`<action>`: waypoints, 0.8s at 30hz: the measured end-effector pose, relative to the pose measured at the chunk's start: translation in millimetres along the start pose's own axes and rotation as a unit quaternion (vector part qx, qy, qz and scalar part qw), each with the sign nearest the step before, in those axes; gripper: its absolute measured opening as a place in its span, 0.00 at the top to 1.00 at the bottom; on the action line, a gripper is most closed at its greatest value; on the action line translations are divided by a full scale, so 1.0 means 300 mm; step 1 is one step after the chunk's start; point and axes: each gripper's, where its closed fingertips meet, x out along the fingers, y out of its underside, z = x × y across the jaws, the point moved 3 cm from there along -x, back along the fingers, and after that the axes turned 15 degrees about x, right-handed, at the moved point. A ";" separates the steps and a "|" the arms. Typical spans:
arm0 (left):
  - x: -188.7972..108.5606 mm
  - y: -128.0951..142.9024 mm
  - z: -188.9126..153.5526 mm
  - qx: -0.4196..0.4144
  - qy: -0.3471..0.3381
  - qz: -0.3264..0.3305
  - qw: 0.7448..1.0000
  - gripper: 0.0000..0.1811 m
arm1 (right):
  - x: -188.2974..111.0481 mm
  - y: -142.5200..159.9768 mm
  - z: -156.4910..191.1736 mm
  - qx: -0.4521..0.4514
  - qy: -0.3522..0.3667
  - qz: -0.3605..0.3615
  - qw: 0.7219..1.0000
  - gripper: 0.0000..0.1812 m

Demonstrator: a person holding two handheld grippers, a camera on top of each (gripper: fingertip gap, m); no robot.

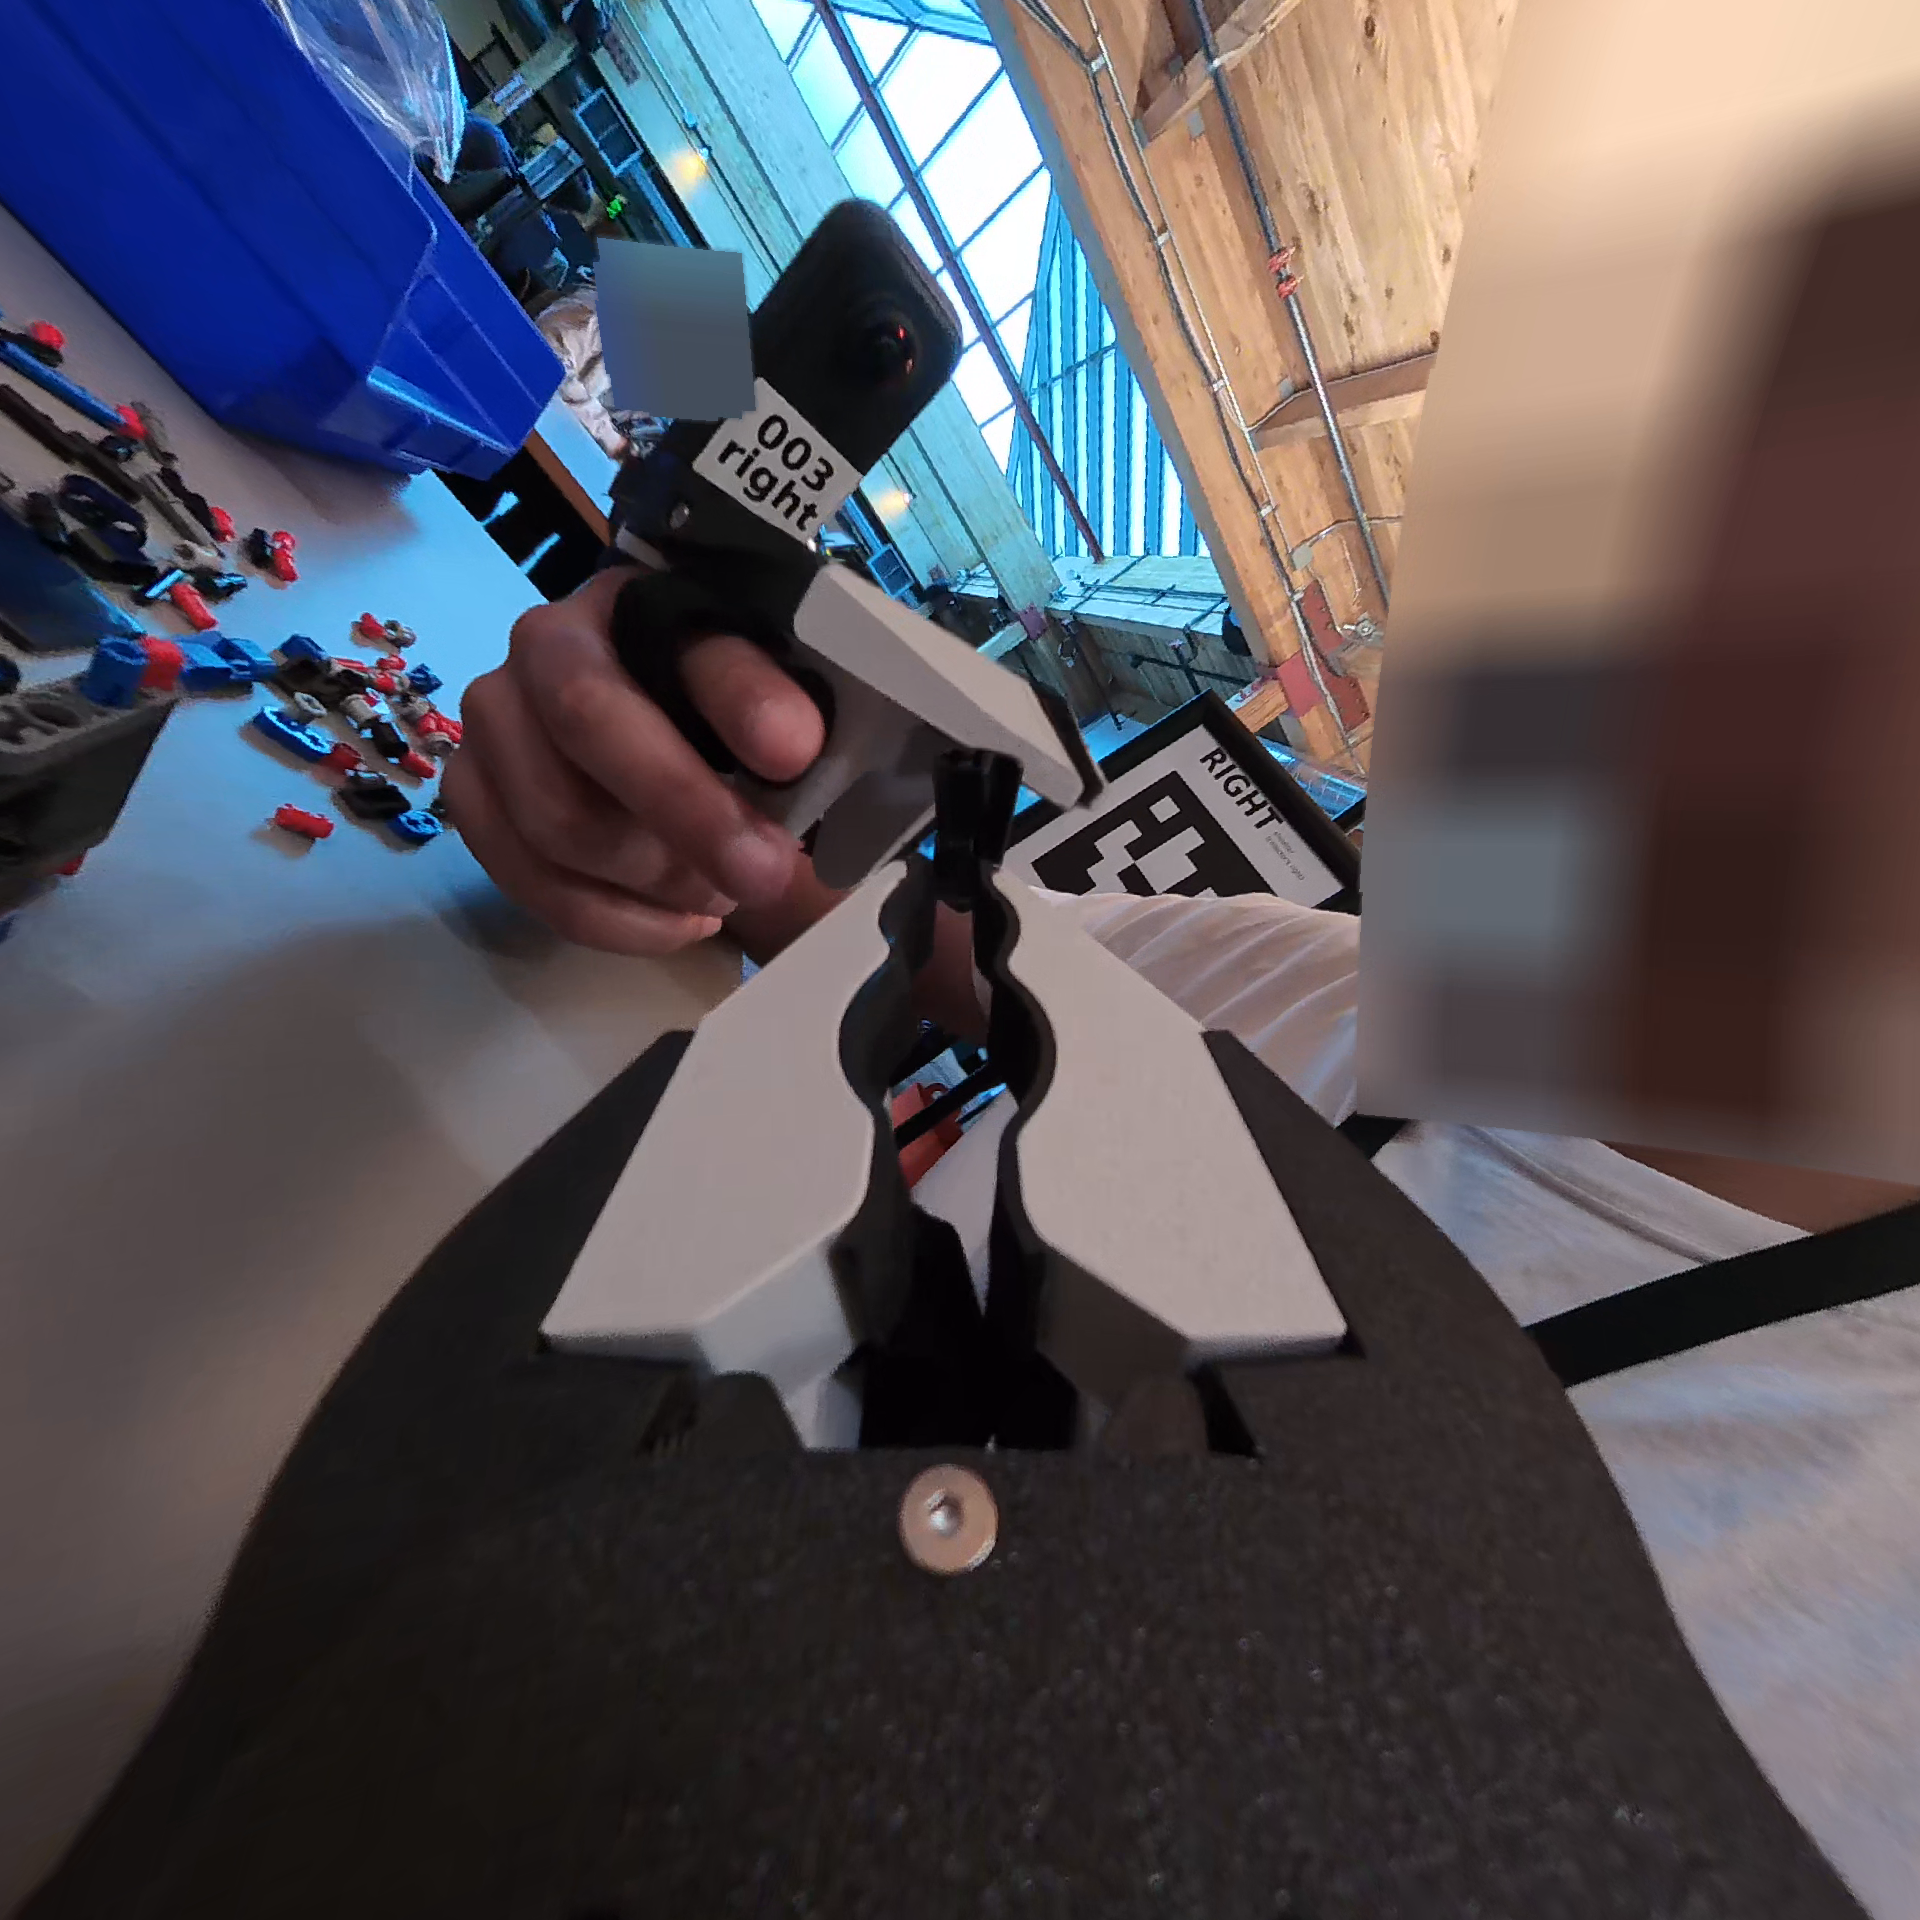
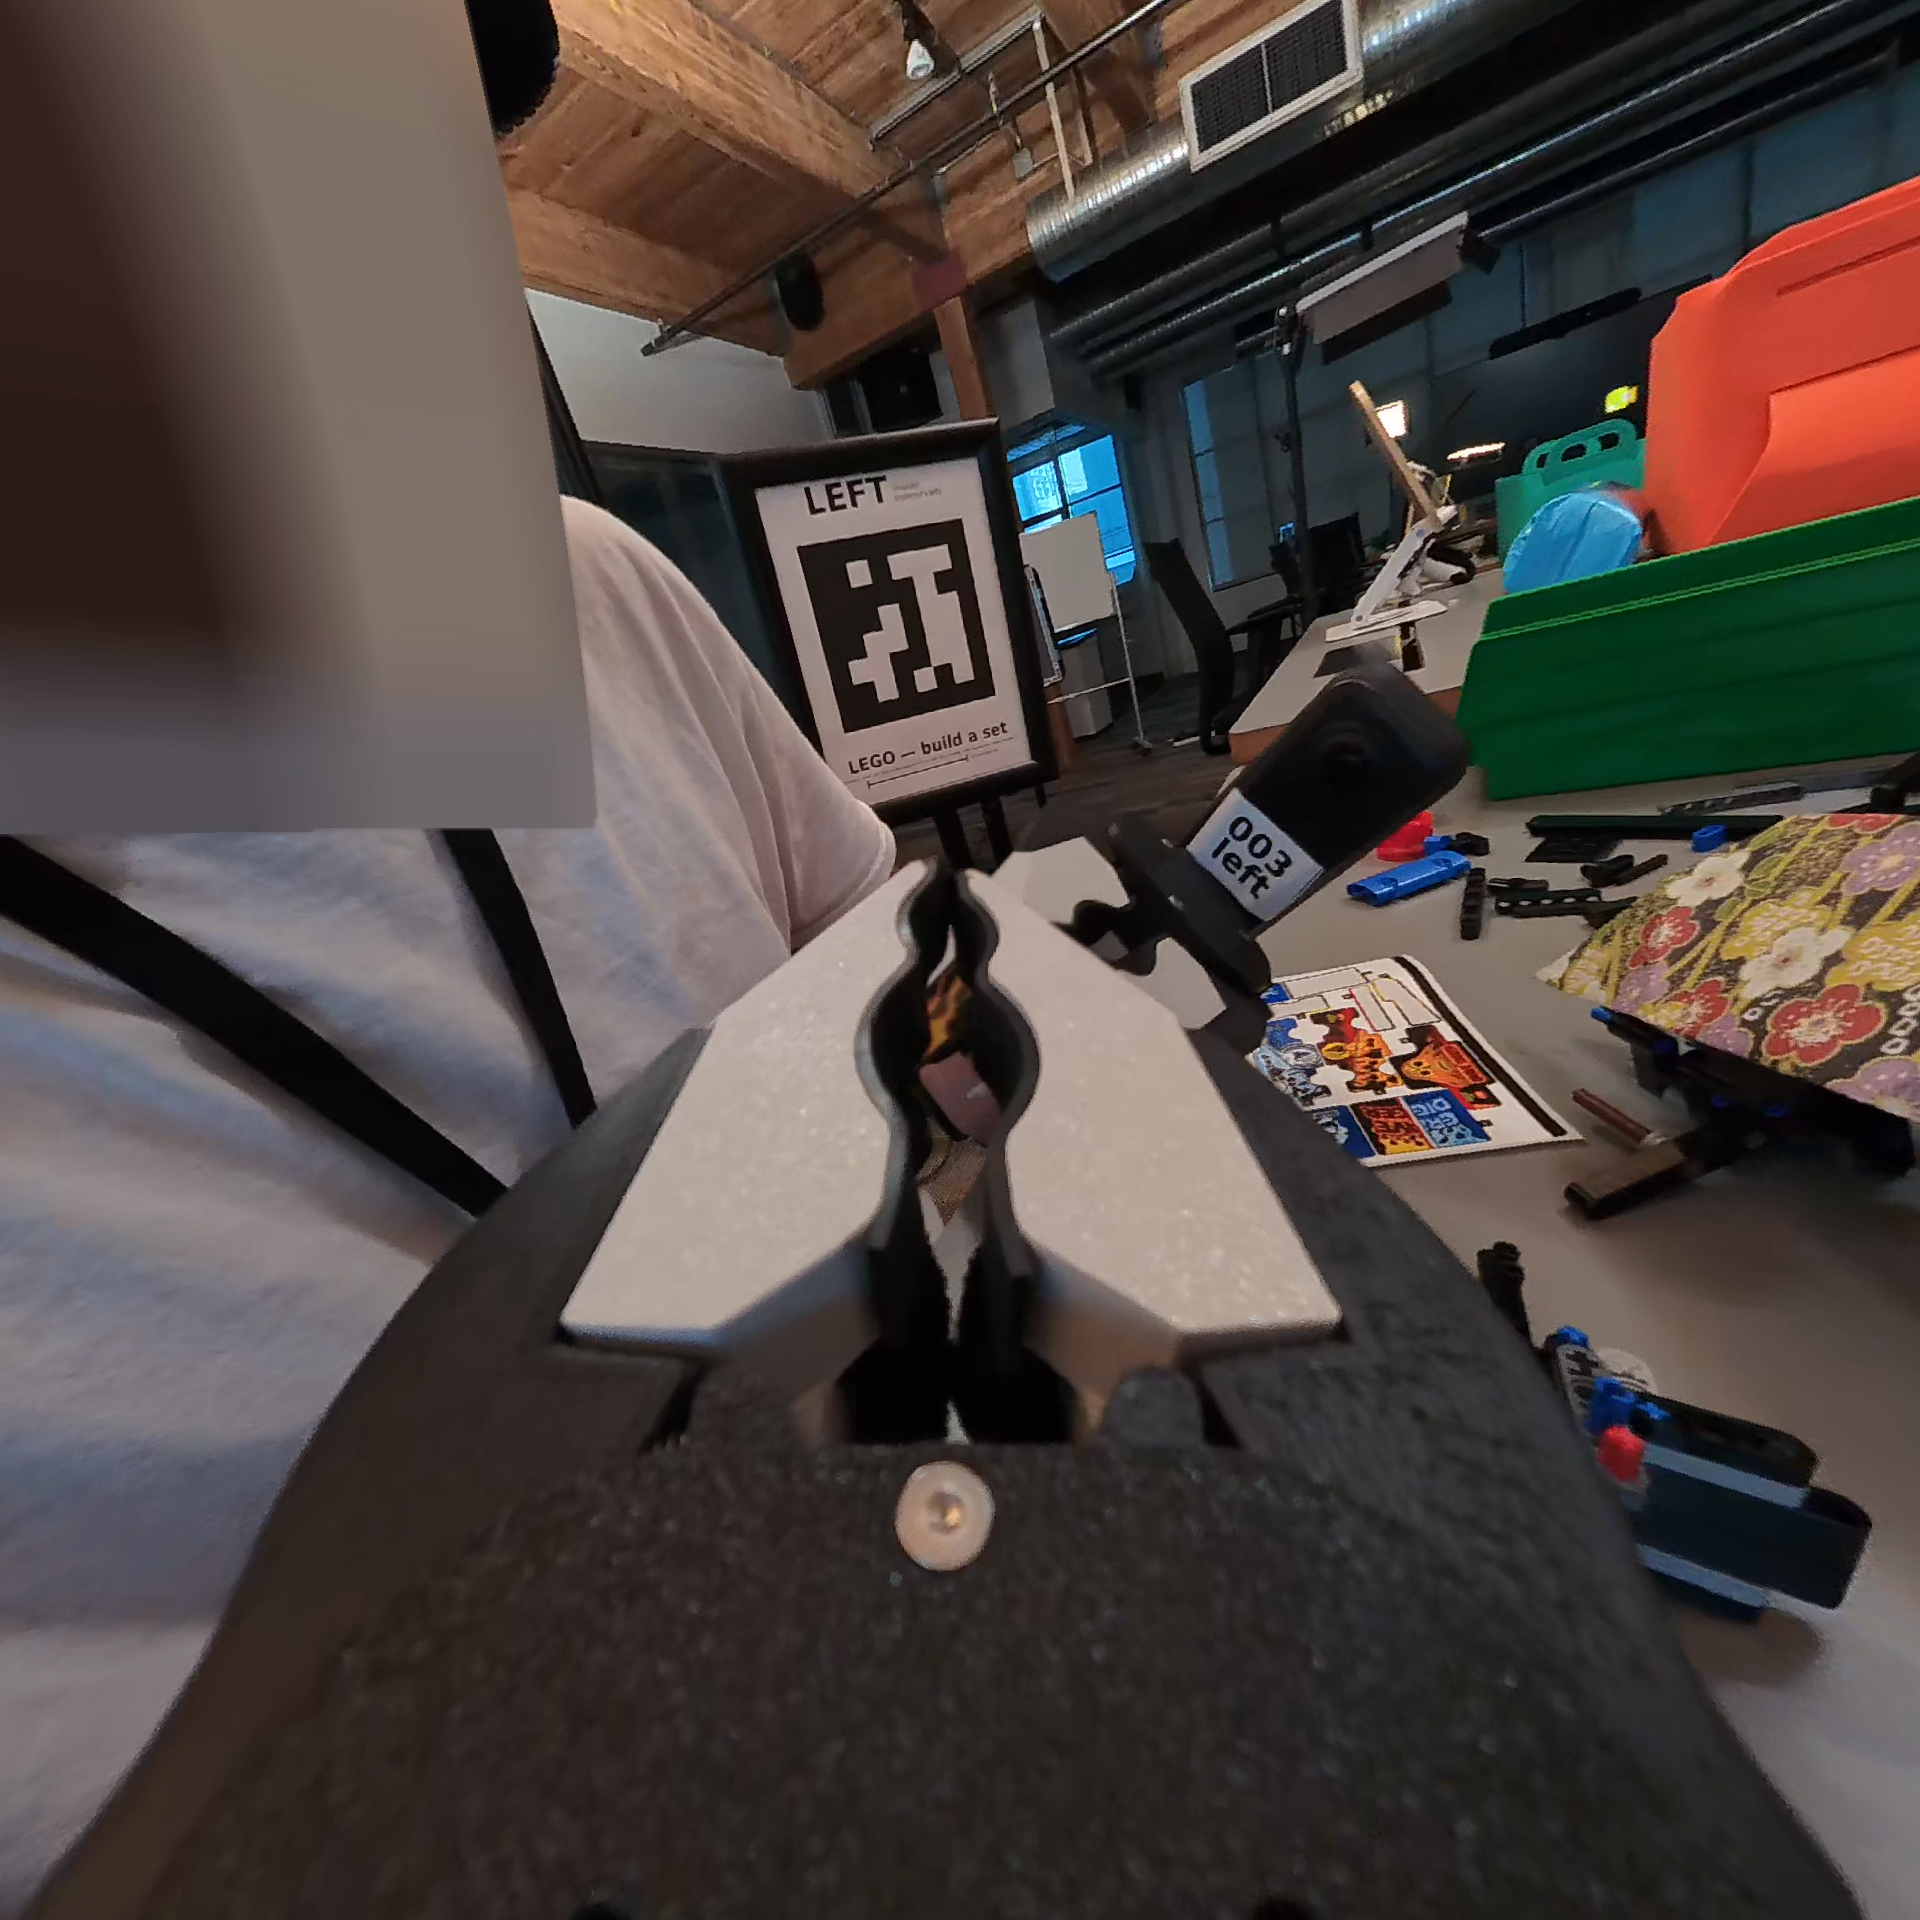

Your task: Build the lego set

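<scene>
In the left wrist view my left gripper points up at the person's white shirt, its jaws shut on the lower end of a small black lego piece. The right gripper, held in a hand, meets it from above, its grey fingers closed around the piece's top end. In the right wrist view my right gripper has its jaws almost touching, with something dark pinched at the tips. The left gripper lies just right of it, tips together. An orange flame-printed part shows through the jaw gap.
Loose red, blue and black lego parts lie beside a blue bin. A sticker sheet, a floral patterned sheet, a partly built black model, a green bin and an orange bin sit on the table's right. Left and right tips are no more than a few centimetres apart.
</scene>
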 end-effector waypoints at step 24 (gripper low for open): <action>-0.014 -0.043 -0.022 -0.029 0.052 -0.062 0.996 0.98 | 0.004 0.006 0.021 0.056 -0.053 -0.001 0.997 1.00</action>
